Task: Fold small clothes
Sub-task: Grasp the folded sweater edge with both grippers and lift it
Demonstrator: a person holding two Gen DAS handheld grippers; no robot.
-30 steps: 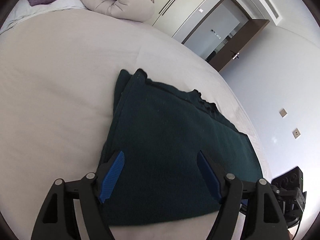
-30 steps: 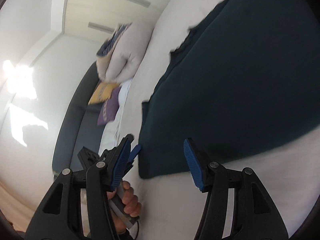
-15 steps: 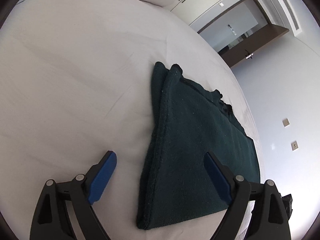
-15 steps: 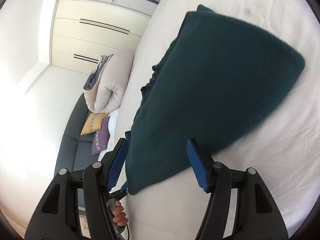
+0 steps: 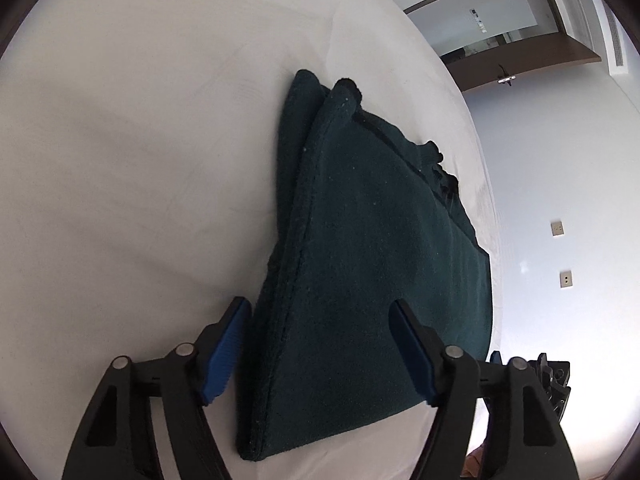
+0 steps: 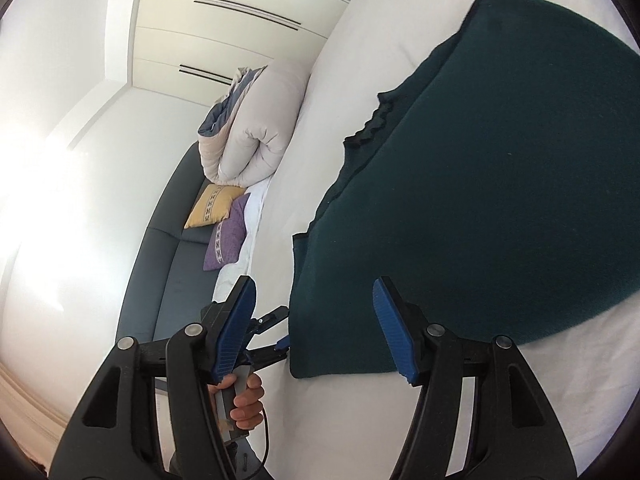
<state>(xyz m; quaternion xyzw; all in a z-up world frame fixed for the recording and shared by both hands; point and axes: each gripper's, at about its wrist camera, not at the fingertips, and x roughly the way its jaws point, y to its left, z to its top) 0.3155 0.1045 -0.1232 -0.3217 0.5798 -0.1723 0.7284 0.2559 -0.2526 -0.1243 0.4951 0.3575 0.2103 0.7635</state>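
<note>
A dark green knitted garment (image 5: 372, 264) lies folded in layers on the white bed (image 5: 140, 160). My left gripper (image 5: 320, 348) is open, its blue pads on either side of the garment's near corner, just above it. In the right wrist view the same garment (image 6: 480, 184) fills the right half. My right gripper (image 6: 316, 328) is open over the garment's near edge. The left gripper (image 6: 272, 336) and the hand holding it show at that view's lower left, at the garment's corner.
A rolled beige duvet (image 6: 256, 128) lies at the far end of the bed. A yellow cushion (image 6: 214, 204) and a purple cushion (image 6: 228, 236) sit on a dark grey sofa (image 6: 172, 240). An open doorway (image 5: 500, 32) is behind the bed.
My left gripper moved right, so its pads now straddle the garment's near corner. My right gripper came closer to the garment's near edge. Both stayed open.
</note>
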